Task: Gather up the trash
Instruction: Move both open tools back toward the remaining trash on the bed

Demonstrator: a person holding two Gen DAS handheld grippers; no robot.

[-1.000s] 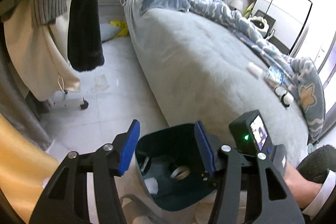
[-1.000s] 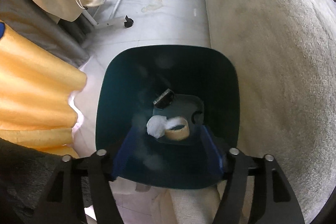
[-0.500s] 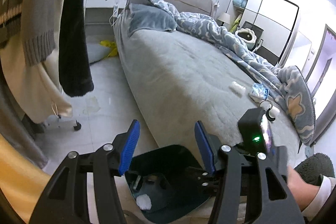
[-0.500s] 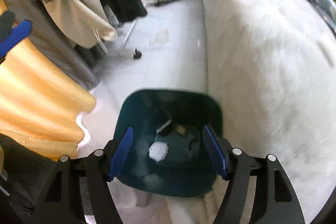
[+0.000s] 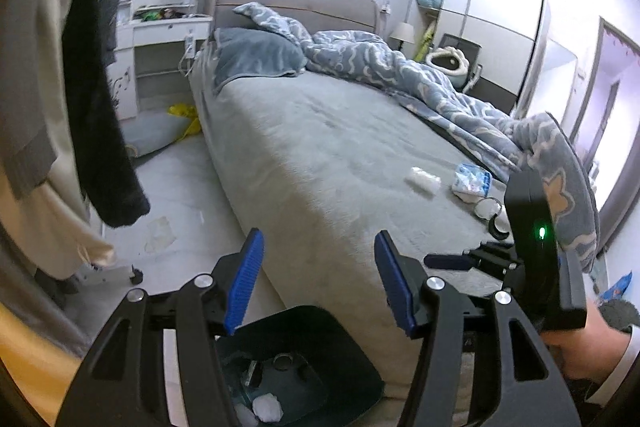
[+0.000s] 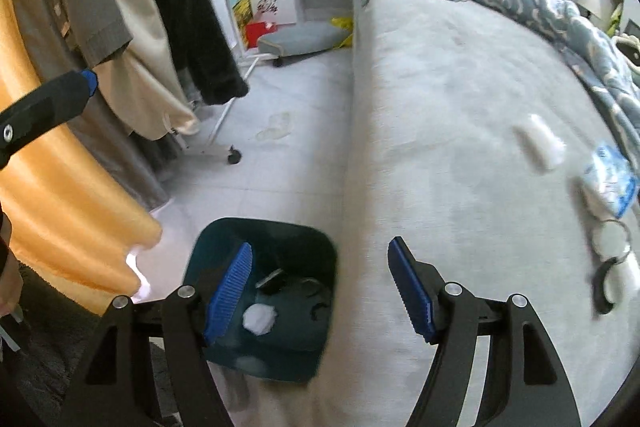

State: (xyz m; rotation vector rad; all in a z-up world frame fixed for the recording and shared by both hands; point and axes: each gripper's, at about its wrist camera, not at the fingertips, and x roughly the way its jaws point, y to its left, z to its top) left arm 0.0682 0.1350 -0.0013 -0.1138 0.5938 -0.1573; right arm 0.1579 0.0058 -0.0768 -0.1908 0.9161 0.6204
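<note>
Both grippers are up and away from the bin now! A second ago the right gripper (image 6: 320, 291) hung straight over the bin (image 6: 224, 239), looking down into it; now that bin sits low and left in its view, beside the bed (image 6: 460, 107), and the bed fills the frame. The left gripper (image 5: 316, 283) has lifted too, bin (image 5: 340, 339) sliding to the bottom edge. Jaws stand apart on both, nothing between them, so the drop looks done. A white wad (image 6: 260, 319) lies in the bin with dark scraps. More waits on the bed, far right: a white roll (image 5: 422, 179), a blue-white wrapper (image 5: 472, 183), rings (image 5: 490, 207) near the rumpled quilt (image 5: 460, 95). That pile looks like the next target.
</note>
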